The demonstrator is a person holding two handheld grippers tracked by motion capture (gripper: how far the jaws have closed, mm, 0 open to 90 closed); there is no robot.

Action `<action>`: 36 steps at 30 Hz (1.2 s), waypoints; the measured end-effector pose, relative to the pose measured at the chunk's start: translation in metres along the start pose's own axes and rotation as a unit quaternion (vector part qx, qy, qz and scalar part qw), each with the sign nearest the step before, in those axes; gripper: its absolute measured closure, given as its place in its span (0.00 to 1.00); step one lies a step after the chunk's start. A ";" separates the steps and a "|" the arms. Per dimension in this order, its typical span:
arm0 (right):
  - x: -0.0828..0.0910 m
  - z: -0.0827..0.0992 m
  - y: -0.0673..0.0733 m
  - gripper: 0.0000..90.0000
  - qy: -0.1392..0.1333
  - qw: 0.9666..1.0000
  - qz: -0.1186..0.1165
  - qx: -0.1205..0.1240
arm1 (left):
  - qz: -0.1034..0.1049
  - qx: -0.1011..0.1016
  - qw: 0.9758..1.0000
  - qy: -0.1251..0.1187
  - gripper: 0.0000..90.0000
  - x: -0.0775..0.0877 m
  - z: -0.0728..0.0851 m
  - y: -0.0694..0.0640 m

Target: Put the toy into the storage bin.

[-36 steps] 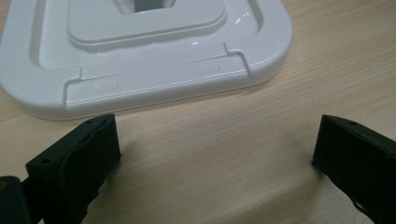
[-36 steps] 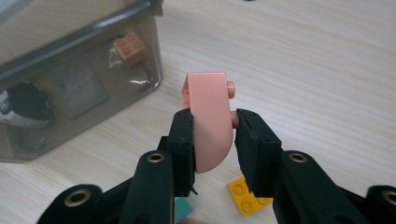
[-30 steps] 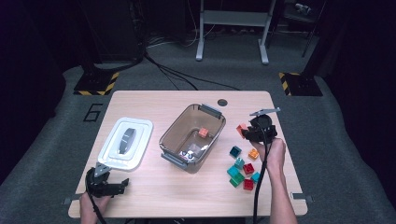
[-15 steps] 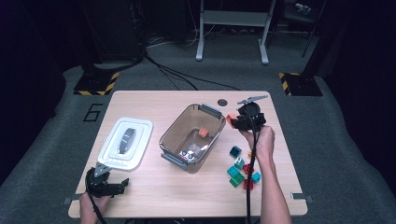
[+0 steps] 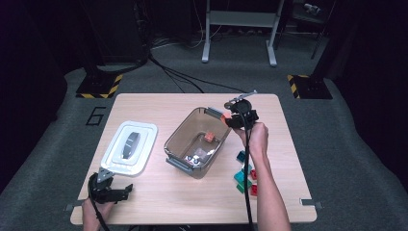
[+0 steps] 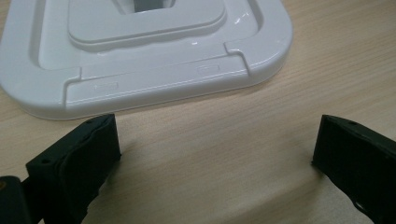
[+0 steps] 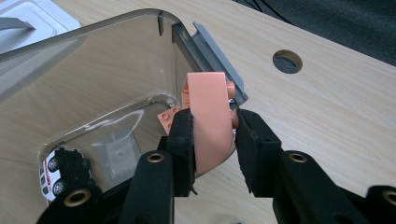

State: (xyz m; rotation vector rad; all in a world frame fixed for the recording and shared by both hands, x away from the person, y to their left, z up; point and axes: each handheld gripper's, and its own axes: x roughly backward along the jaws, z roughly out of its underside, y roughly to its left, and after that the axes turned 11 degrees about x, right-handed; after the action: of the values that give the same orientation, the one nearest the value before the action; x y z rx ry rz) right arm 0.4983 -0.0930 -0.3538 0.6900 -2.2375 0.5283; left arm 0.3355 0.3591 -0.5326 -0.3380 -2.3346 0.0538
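wooden table (image 5: 154, 108), gripped orange brick (image 7: 211, 119)

On the bench (image 5: 159, 202), the lid (image 5: 129, 147) lies left of the bin (image 5: 180, 139). In the bin lie a block (image 5: 209, 137) and a toy car (image 5: 195, 159). Right of the bin, near the bench's front, sits a cluster of blocks (image 5: 244, 175). Behind the bin is a hole (image 7: 287, 61).

The right gripper (image 5: 230, 119) holds a brick (image 7: 210, 116) over the bin's far rim; the left gripper (image 5: 126, 191) rests before the lid.

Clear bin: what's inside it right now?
Inside the clear bin: one orange block on the floor, a small toy car and a pale flat piece. The right gripper covers part of the floor.
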 end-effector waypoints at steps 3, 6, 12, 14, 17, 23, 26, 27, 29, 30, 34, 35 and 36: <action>-0.005 -0.004 0.002 0.75 0.006 1.000 0.003 0.006 | 0.001 -0.001 1.000 0.003 0.00 0.000 0.000 0.000; -0.010 -0.007 0.004 0.75 0.013 1.000 0.008 0.012 | 0.001 -0.001 1.000 0.003 0.00 0.000 0.000 0.000; -0.017 -0.010 0.009 0.75 0.033 0.999 0.027 0.028 | 0.002 0.000 1.000 0.002 0.01 0.000 0.000 0.000; -0.019 -0.010 0.010 0.75 0.042 0.998 0.034 0.043 | 0.002 0.000 1.000 0.002 0.01 0.000 0.000 0.000; -0.021 -0.010 0.011 0.75 0.046 0.997 0.039 0.045 | 0.002 0.000 1.000 0.002 0.01 0.000 0.000 0.000; -0.025 -0.010 0.015 0.74 0.063 0.994 0.064 0.059 | 0.002 0.000 1.000 0.002 0.01 0.000 0.000 0.000; -0.025 -0.009 0.016 0.70 0.067 0.993 0.071 0.061 | 0.002 0.000 1.000 0.002 0.01 0.000 0.000 0.000; -0.025 -0.009 0.017 0.67 0.065 0.994 0.070 0.053 | 0.002 0.000 1.000 0.002 0.01 0.000 0.000 0.000; -0.024 -0.007 0.015 0.64 0.059 0.995 0.068 0.052 | 0.002 0.000 1.000 0.002 0.01 0.000 0.000 0.000; -0.022 -0.006 0.015 0.62 0.056 0.996 0.064 0.041 | 0.002 0.000 1.000 0.002 0.01 0.000 0.000 0.000; -0.012 0.001 0.009 0.51 0.036 0.998 0.052 0.024 | 0.002 0.000 1.000 0.002 0.01 0.000 0.000 0.000; -0.008 0.003 0.007 0.48 0.033 0.998 0.045 0.018 | 0.002 0.000 1.000 0.002 0.01 0.000 0.000 0.000; -0.004 0.007 0.005 0.45 0.023 0.999 0.044 0.011 | 0.002 0.000 1.000 0.002 0.01 0.000 0.000 0.000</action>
State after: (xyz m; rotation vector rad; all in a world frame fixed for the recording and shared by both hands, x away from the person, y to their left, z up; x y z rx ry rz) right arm 0.4940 -0.0919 -0.3619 0.5872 -2.2287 0.6073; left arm 0.3353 0.3591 -0.5322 -0.3423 -2.3305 0.0550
